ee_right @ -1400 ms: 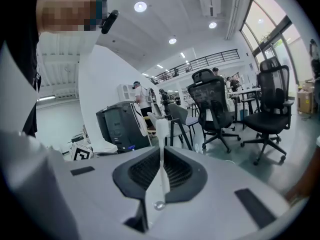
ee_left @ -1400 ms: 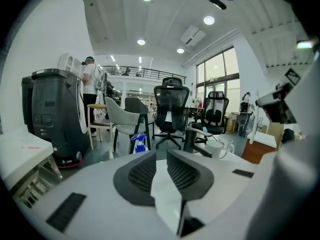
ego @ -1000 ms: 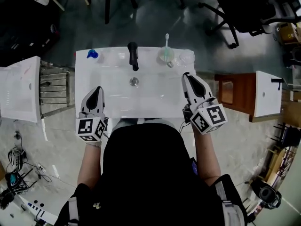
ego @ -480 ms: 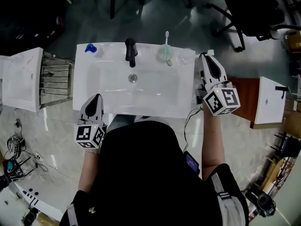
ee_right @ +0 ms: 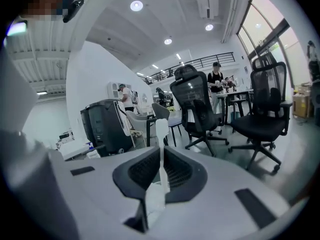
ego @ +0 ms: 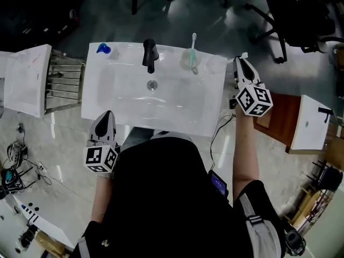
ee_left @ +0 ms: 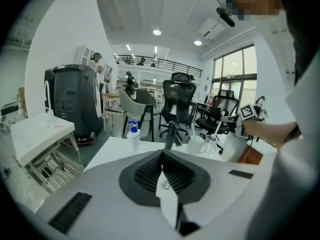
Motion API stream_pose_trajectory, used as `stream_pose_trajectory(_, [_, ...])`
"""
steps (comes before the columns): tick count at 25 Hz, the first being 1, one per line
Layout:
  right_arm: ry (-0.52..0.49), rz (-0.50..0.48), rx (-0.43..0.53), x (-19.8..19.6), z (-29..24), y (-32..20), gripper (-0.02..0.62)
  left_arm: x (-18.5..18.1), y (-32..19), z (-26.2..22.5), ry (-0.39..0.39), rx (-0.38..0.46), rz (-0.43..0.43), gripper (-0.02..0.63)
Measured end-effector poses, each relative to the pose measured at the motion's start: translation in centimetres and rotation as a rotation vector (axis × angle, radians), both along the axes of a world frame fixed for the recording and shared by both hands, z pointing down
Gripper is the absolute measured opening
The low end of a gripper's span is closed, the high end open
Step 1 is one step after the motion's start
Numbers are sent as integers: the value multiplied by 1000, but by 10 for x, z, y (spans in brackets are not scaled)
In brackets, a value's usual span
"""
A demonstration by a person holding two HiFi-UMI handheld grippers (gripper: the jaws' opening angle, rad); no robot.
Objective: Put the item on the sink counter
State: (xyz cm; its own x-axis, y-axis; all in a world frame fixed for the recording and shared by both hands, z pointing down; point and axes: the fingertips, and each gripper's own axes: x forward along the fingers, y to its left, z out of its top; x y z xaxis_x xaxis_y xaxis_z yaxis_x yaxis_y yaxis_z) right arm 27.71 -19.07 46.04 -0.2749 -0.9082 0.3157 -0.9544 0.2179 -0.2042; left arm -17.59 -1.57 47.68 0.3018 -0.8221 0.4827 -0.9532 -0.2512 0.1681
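Note:
The white sink counter (ego: 215,117) has a black faucet (ego: 150,55) at the back. Along its rear edge stand a blue-capped bottle (ego: 104,48), a mint cup with a toothbrush (ego: 190,61) and a clear glass (ego: 213,63). My right gripper (ego: 240,59) hangs just past the counter's right rear corner. It is shut on a slim white item (ee_right: 161,129) that sticks out beyond the jaw tips (ego: 244,54). My left gripper (ego: 107,114) is at the counter's front left edge, shut and holding nothing. The left gripper view looks across the counter at the faucet (ee_left: 172,134) and bottle (ee_left: 133,134).
A second white basin (ego: 24,79) and a metal rack (ego: 64,79) stand left of the counter. On the right are a brown wooden stand (ego: 279,117) and another white basin (ego: 309,122). Office chairs (ego: 301,9) stand behind, and cables lie on the floor at left.
My right gripper has moved from over the counter's right front out past its right edge and toward the rear. My left gripper has drawn back from over the counter to its front edge.

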Motion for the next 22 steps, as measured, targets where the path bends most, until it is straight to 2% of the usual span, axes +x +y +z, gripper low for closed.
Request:
stream_pose_trajectory(8, [18, -16, -82, 4, 52, -10, 43, 6, 7, 3, -20, -16, -25, 23])
stream_pose_trajectory(17, [130, -64, -110, -4, 83, -8, 43, 8, 8, 5, -27, -21, -23, 23])
stream_pose_trajectory(22, [151, -76, -132, -9, 91, -4, 43, 8, 4, 5, -22, -24, -17, 23])
